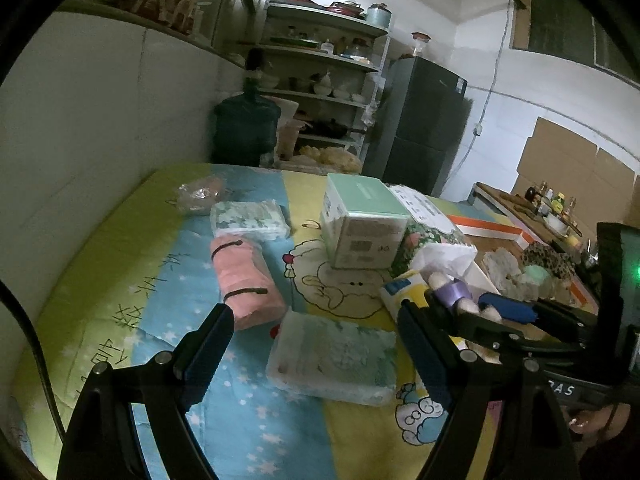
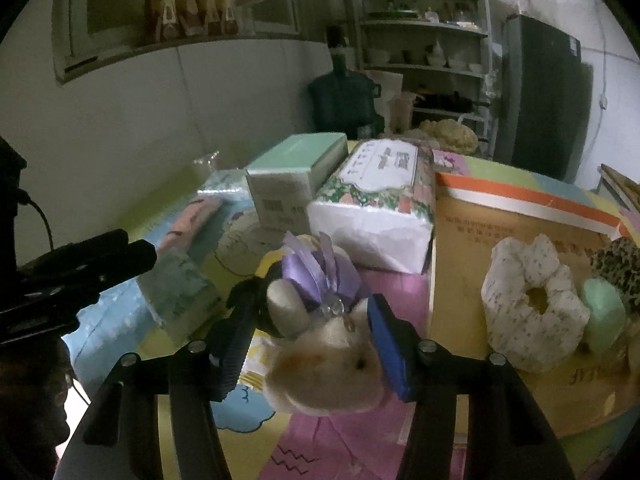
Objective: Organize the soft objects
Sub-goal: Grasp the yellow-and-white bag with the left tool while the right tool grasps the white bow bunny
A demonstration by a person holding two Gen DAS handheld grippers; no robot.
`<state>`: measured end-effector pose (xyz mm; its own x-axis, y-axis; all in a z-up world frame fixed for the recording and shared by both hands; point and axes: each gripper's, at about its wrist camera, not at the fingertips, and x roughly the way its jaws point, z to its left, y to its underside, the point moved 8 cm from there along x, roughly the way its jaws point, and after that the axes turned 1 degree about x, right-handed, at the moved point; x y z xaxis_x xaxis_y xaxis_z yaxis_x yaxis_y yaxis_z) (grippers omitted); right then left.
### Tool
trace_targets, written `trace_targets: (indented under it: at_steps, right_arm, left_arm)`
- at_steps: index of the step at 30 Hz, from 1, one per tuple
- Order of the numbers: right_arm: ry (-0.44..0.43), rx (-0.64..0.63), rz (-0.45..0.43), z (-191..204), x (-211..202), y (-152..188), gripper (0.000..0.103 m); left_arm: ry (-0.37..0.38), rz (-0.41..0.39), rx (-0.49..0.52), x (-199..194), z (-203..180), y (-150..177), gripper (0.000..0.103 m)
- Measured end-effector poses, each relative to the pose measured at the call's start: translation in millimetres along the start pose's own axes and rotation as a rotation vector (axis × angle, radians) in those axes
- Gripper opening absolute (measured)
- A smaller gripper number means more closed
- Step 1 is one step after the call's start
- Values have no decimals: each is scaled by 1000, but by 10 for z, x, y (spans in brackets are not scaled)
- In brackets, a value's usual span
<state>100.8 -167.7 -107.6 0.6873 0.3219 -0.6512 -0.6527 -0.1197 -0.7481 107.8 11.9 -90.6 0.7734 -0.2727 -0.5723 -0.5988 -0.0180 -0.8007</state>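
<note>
1. The right tongs [image 2: 310, 334] are closed on a small plush bunny [image 2: 324, 364] with a purple ribbon bow [image 2: 320, 272]; the toy sits squarely between the 2 pads, its ears pointing forward, away from the camera, and it seems to be held above the tabletop [image 2: 360, 440].
2. The cardboard box [image 2: 480, 232], which already holds a white scrunchie [image 2: 528, 304] and a mint scrunchie [image 2: 604, 312], lies just to the right of the bunny. That is the relation the next move likely turns on: a short carry rightward over the box wall.
3. The left tongs [image 1: 316, 344] stand wide and hold nothing, hovering over a tissue pack [image 1: 332, 360], with a rolled pink towel [image 1: 244, 280] just to their left.
4. The right hand is nearer the box; the left is nearer the packs and towel.
</note>
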Motion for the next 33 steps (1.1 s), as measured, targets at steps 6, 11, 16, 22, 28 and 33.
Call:
trace_targets:
  at_steps: [6, 11, 16, 22, 28, 33]
  right_arm:
    - [2, 6, 8, -27, 30, -2, 58]
    - [-1, 10, 9, -43, 20, -8, 43]
    - [-13, 23, 4, -49, -11, -6, 33]
    - [-31, 45, -95, -48, -291, -146, 32]
    - [-5, 81, -195, -152, -645, -265, 32]
    - [47, 105, -233, -284, -826, -265, 32]
  left_arm:
    - [10, 14, 8, 39, -24, 40, 84]
    - [25, 32, -3, 88, -19, 76, 84]
    - [38, 54, -32, 135, 35, 110, 84]
    - [56, 64, -46, 127, 3, 117, 82]
    - [147, 59, 9, 140, -445, -20, 82]
    - [98, 106, 71, 405, -806, -25, 75]
